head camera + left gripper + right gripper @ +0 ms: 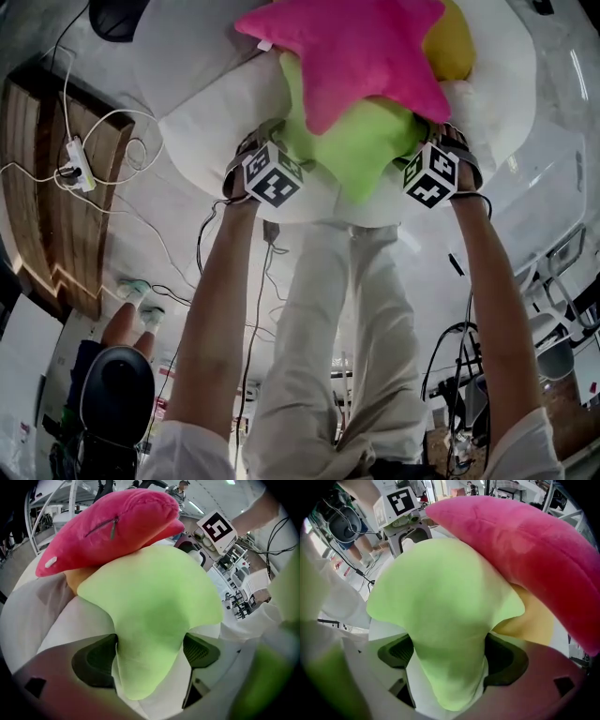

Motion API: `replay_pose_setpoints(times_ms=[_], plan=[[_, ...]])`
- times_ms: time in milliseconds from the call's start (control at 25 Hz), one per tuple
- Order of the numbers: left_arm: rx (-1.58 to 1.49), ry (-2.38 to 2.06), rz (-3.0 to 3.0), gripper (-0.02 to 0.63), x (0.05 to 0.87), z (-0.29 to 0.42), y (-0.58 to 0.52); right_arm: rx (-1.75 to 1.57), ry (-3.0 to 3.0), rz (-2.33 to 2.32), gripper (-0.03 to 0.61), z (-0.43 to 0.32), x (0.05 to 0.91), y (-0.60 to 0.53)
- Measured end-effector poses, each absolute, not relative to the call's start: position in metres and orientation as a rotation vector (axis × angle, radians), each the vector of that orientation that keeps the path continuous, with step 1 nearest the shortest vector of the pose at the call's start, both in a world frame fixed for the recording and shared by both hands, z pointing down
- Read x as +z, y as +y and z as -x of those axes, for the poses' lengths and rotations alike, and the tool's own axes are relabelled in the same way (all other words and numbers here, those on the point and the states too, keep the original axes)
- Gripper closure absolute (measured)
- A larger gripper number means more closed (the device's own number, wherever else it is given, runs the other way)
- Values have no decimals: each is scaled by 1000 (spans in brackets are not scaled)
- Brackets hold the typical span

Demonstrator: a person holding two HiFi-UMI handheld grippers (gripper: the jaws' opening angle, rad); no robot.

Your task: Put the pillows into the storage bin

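Observation:
A white, soft-sided storage bin (pixel 211 122) holds three pillows. A pink star pillow (pixel 361 47) lies on top, a yellow one (pixel 452 42) beside it at the far right, and a lime-green star pillow (pixel 361 141) under the pink one. My left gripper (pixel 255 142) stands at the green pillow's left arm and my right gripper (pixel 452 141) at its right arm. In the left gripper view one green arm (pixel 147 667) lies between the wide jaws of the left gripper (pixel 150 654), which is open. The right gripper (pixel 450 657) is open too, around another green arm (pixel 450 667).
A wooden board (pixel 37 187) with a white power strip (pixel 77 165) lies on the floor at left, with cables trailing round. My legs in white trousers (pixel 319 328) stand below the bin. Another person (pixel 117 394) is at the lower left. Equipment stands at the lower right.

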State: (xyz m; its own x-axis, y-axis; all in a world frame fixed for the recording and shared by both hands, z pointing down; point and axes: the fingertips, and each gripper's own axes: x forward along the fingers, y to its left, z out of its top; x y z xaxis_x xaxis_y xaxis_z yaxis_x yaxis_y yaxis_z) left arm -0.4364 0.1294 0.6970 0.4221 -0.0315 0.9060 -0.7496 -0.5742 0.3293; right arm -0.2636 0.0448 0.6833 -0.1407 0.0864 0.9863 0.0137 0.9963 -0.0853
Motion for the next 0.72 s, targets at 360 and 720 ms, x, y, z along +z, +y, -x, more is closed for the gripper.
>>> replay_pose_setpoints(times_ms=[360, 720], plan=[[1147, -554, -1884, 124, 710, 430, 129, -33, -1718, 46, 78, 264, 697, 43], [1180, -494, -1810, 144, 716, 426, 132, -3, -1680, 83, 91, 265, 700, 41]])
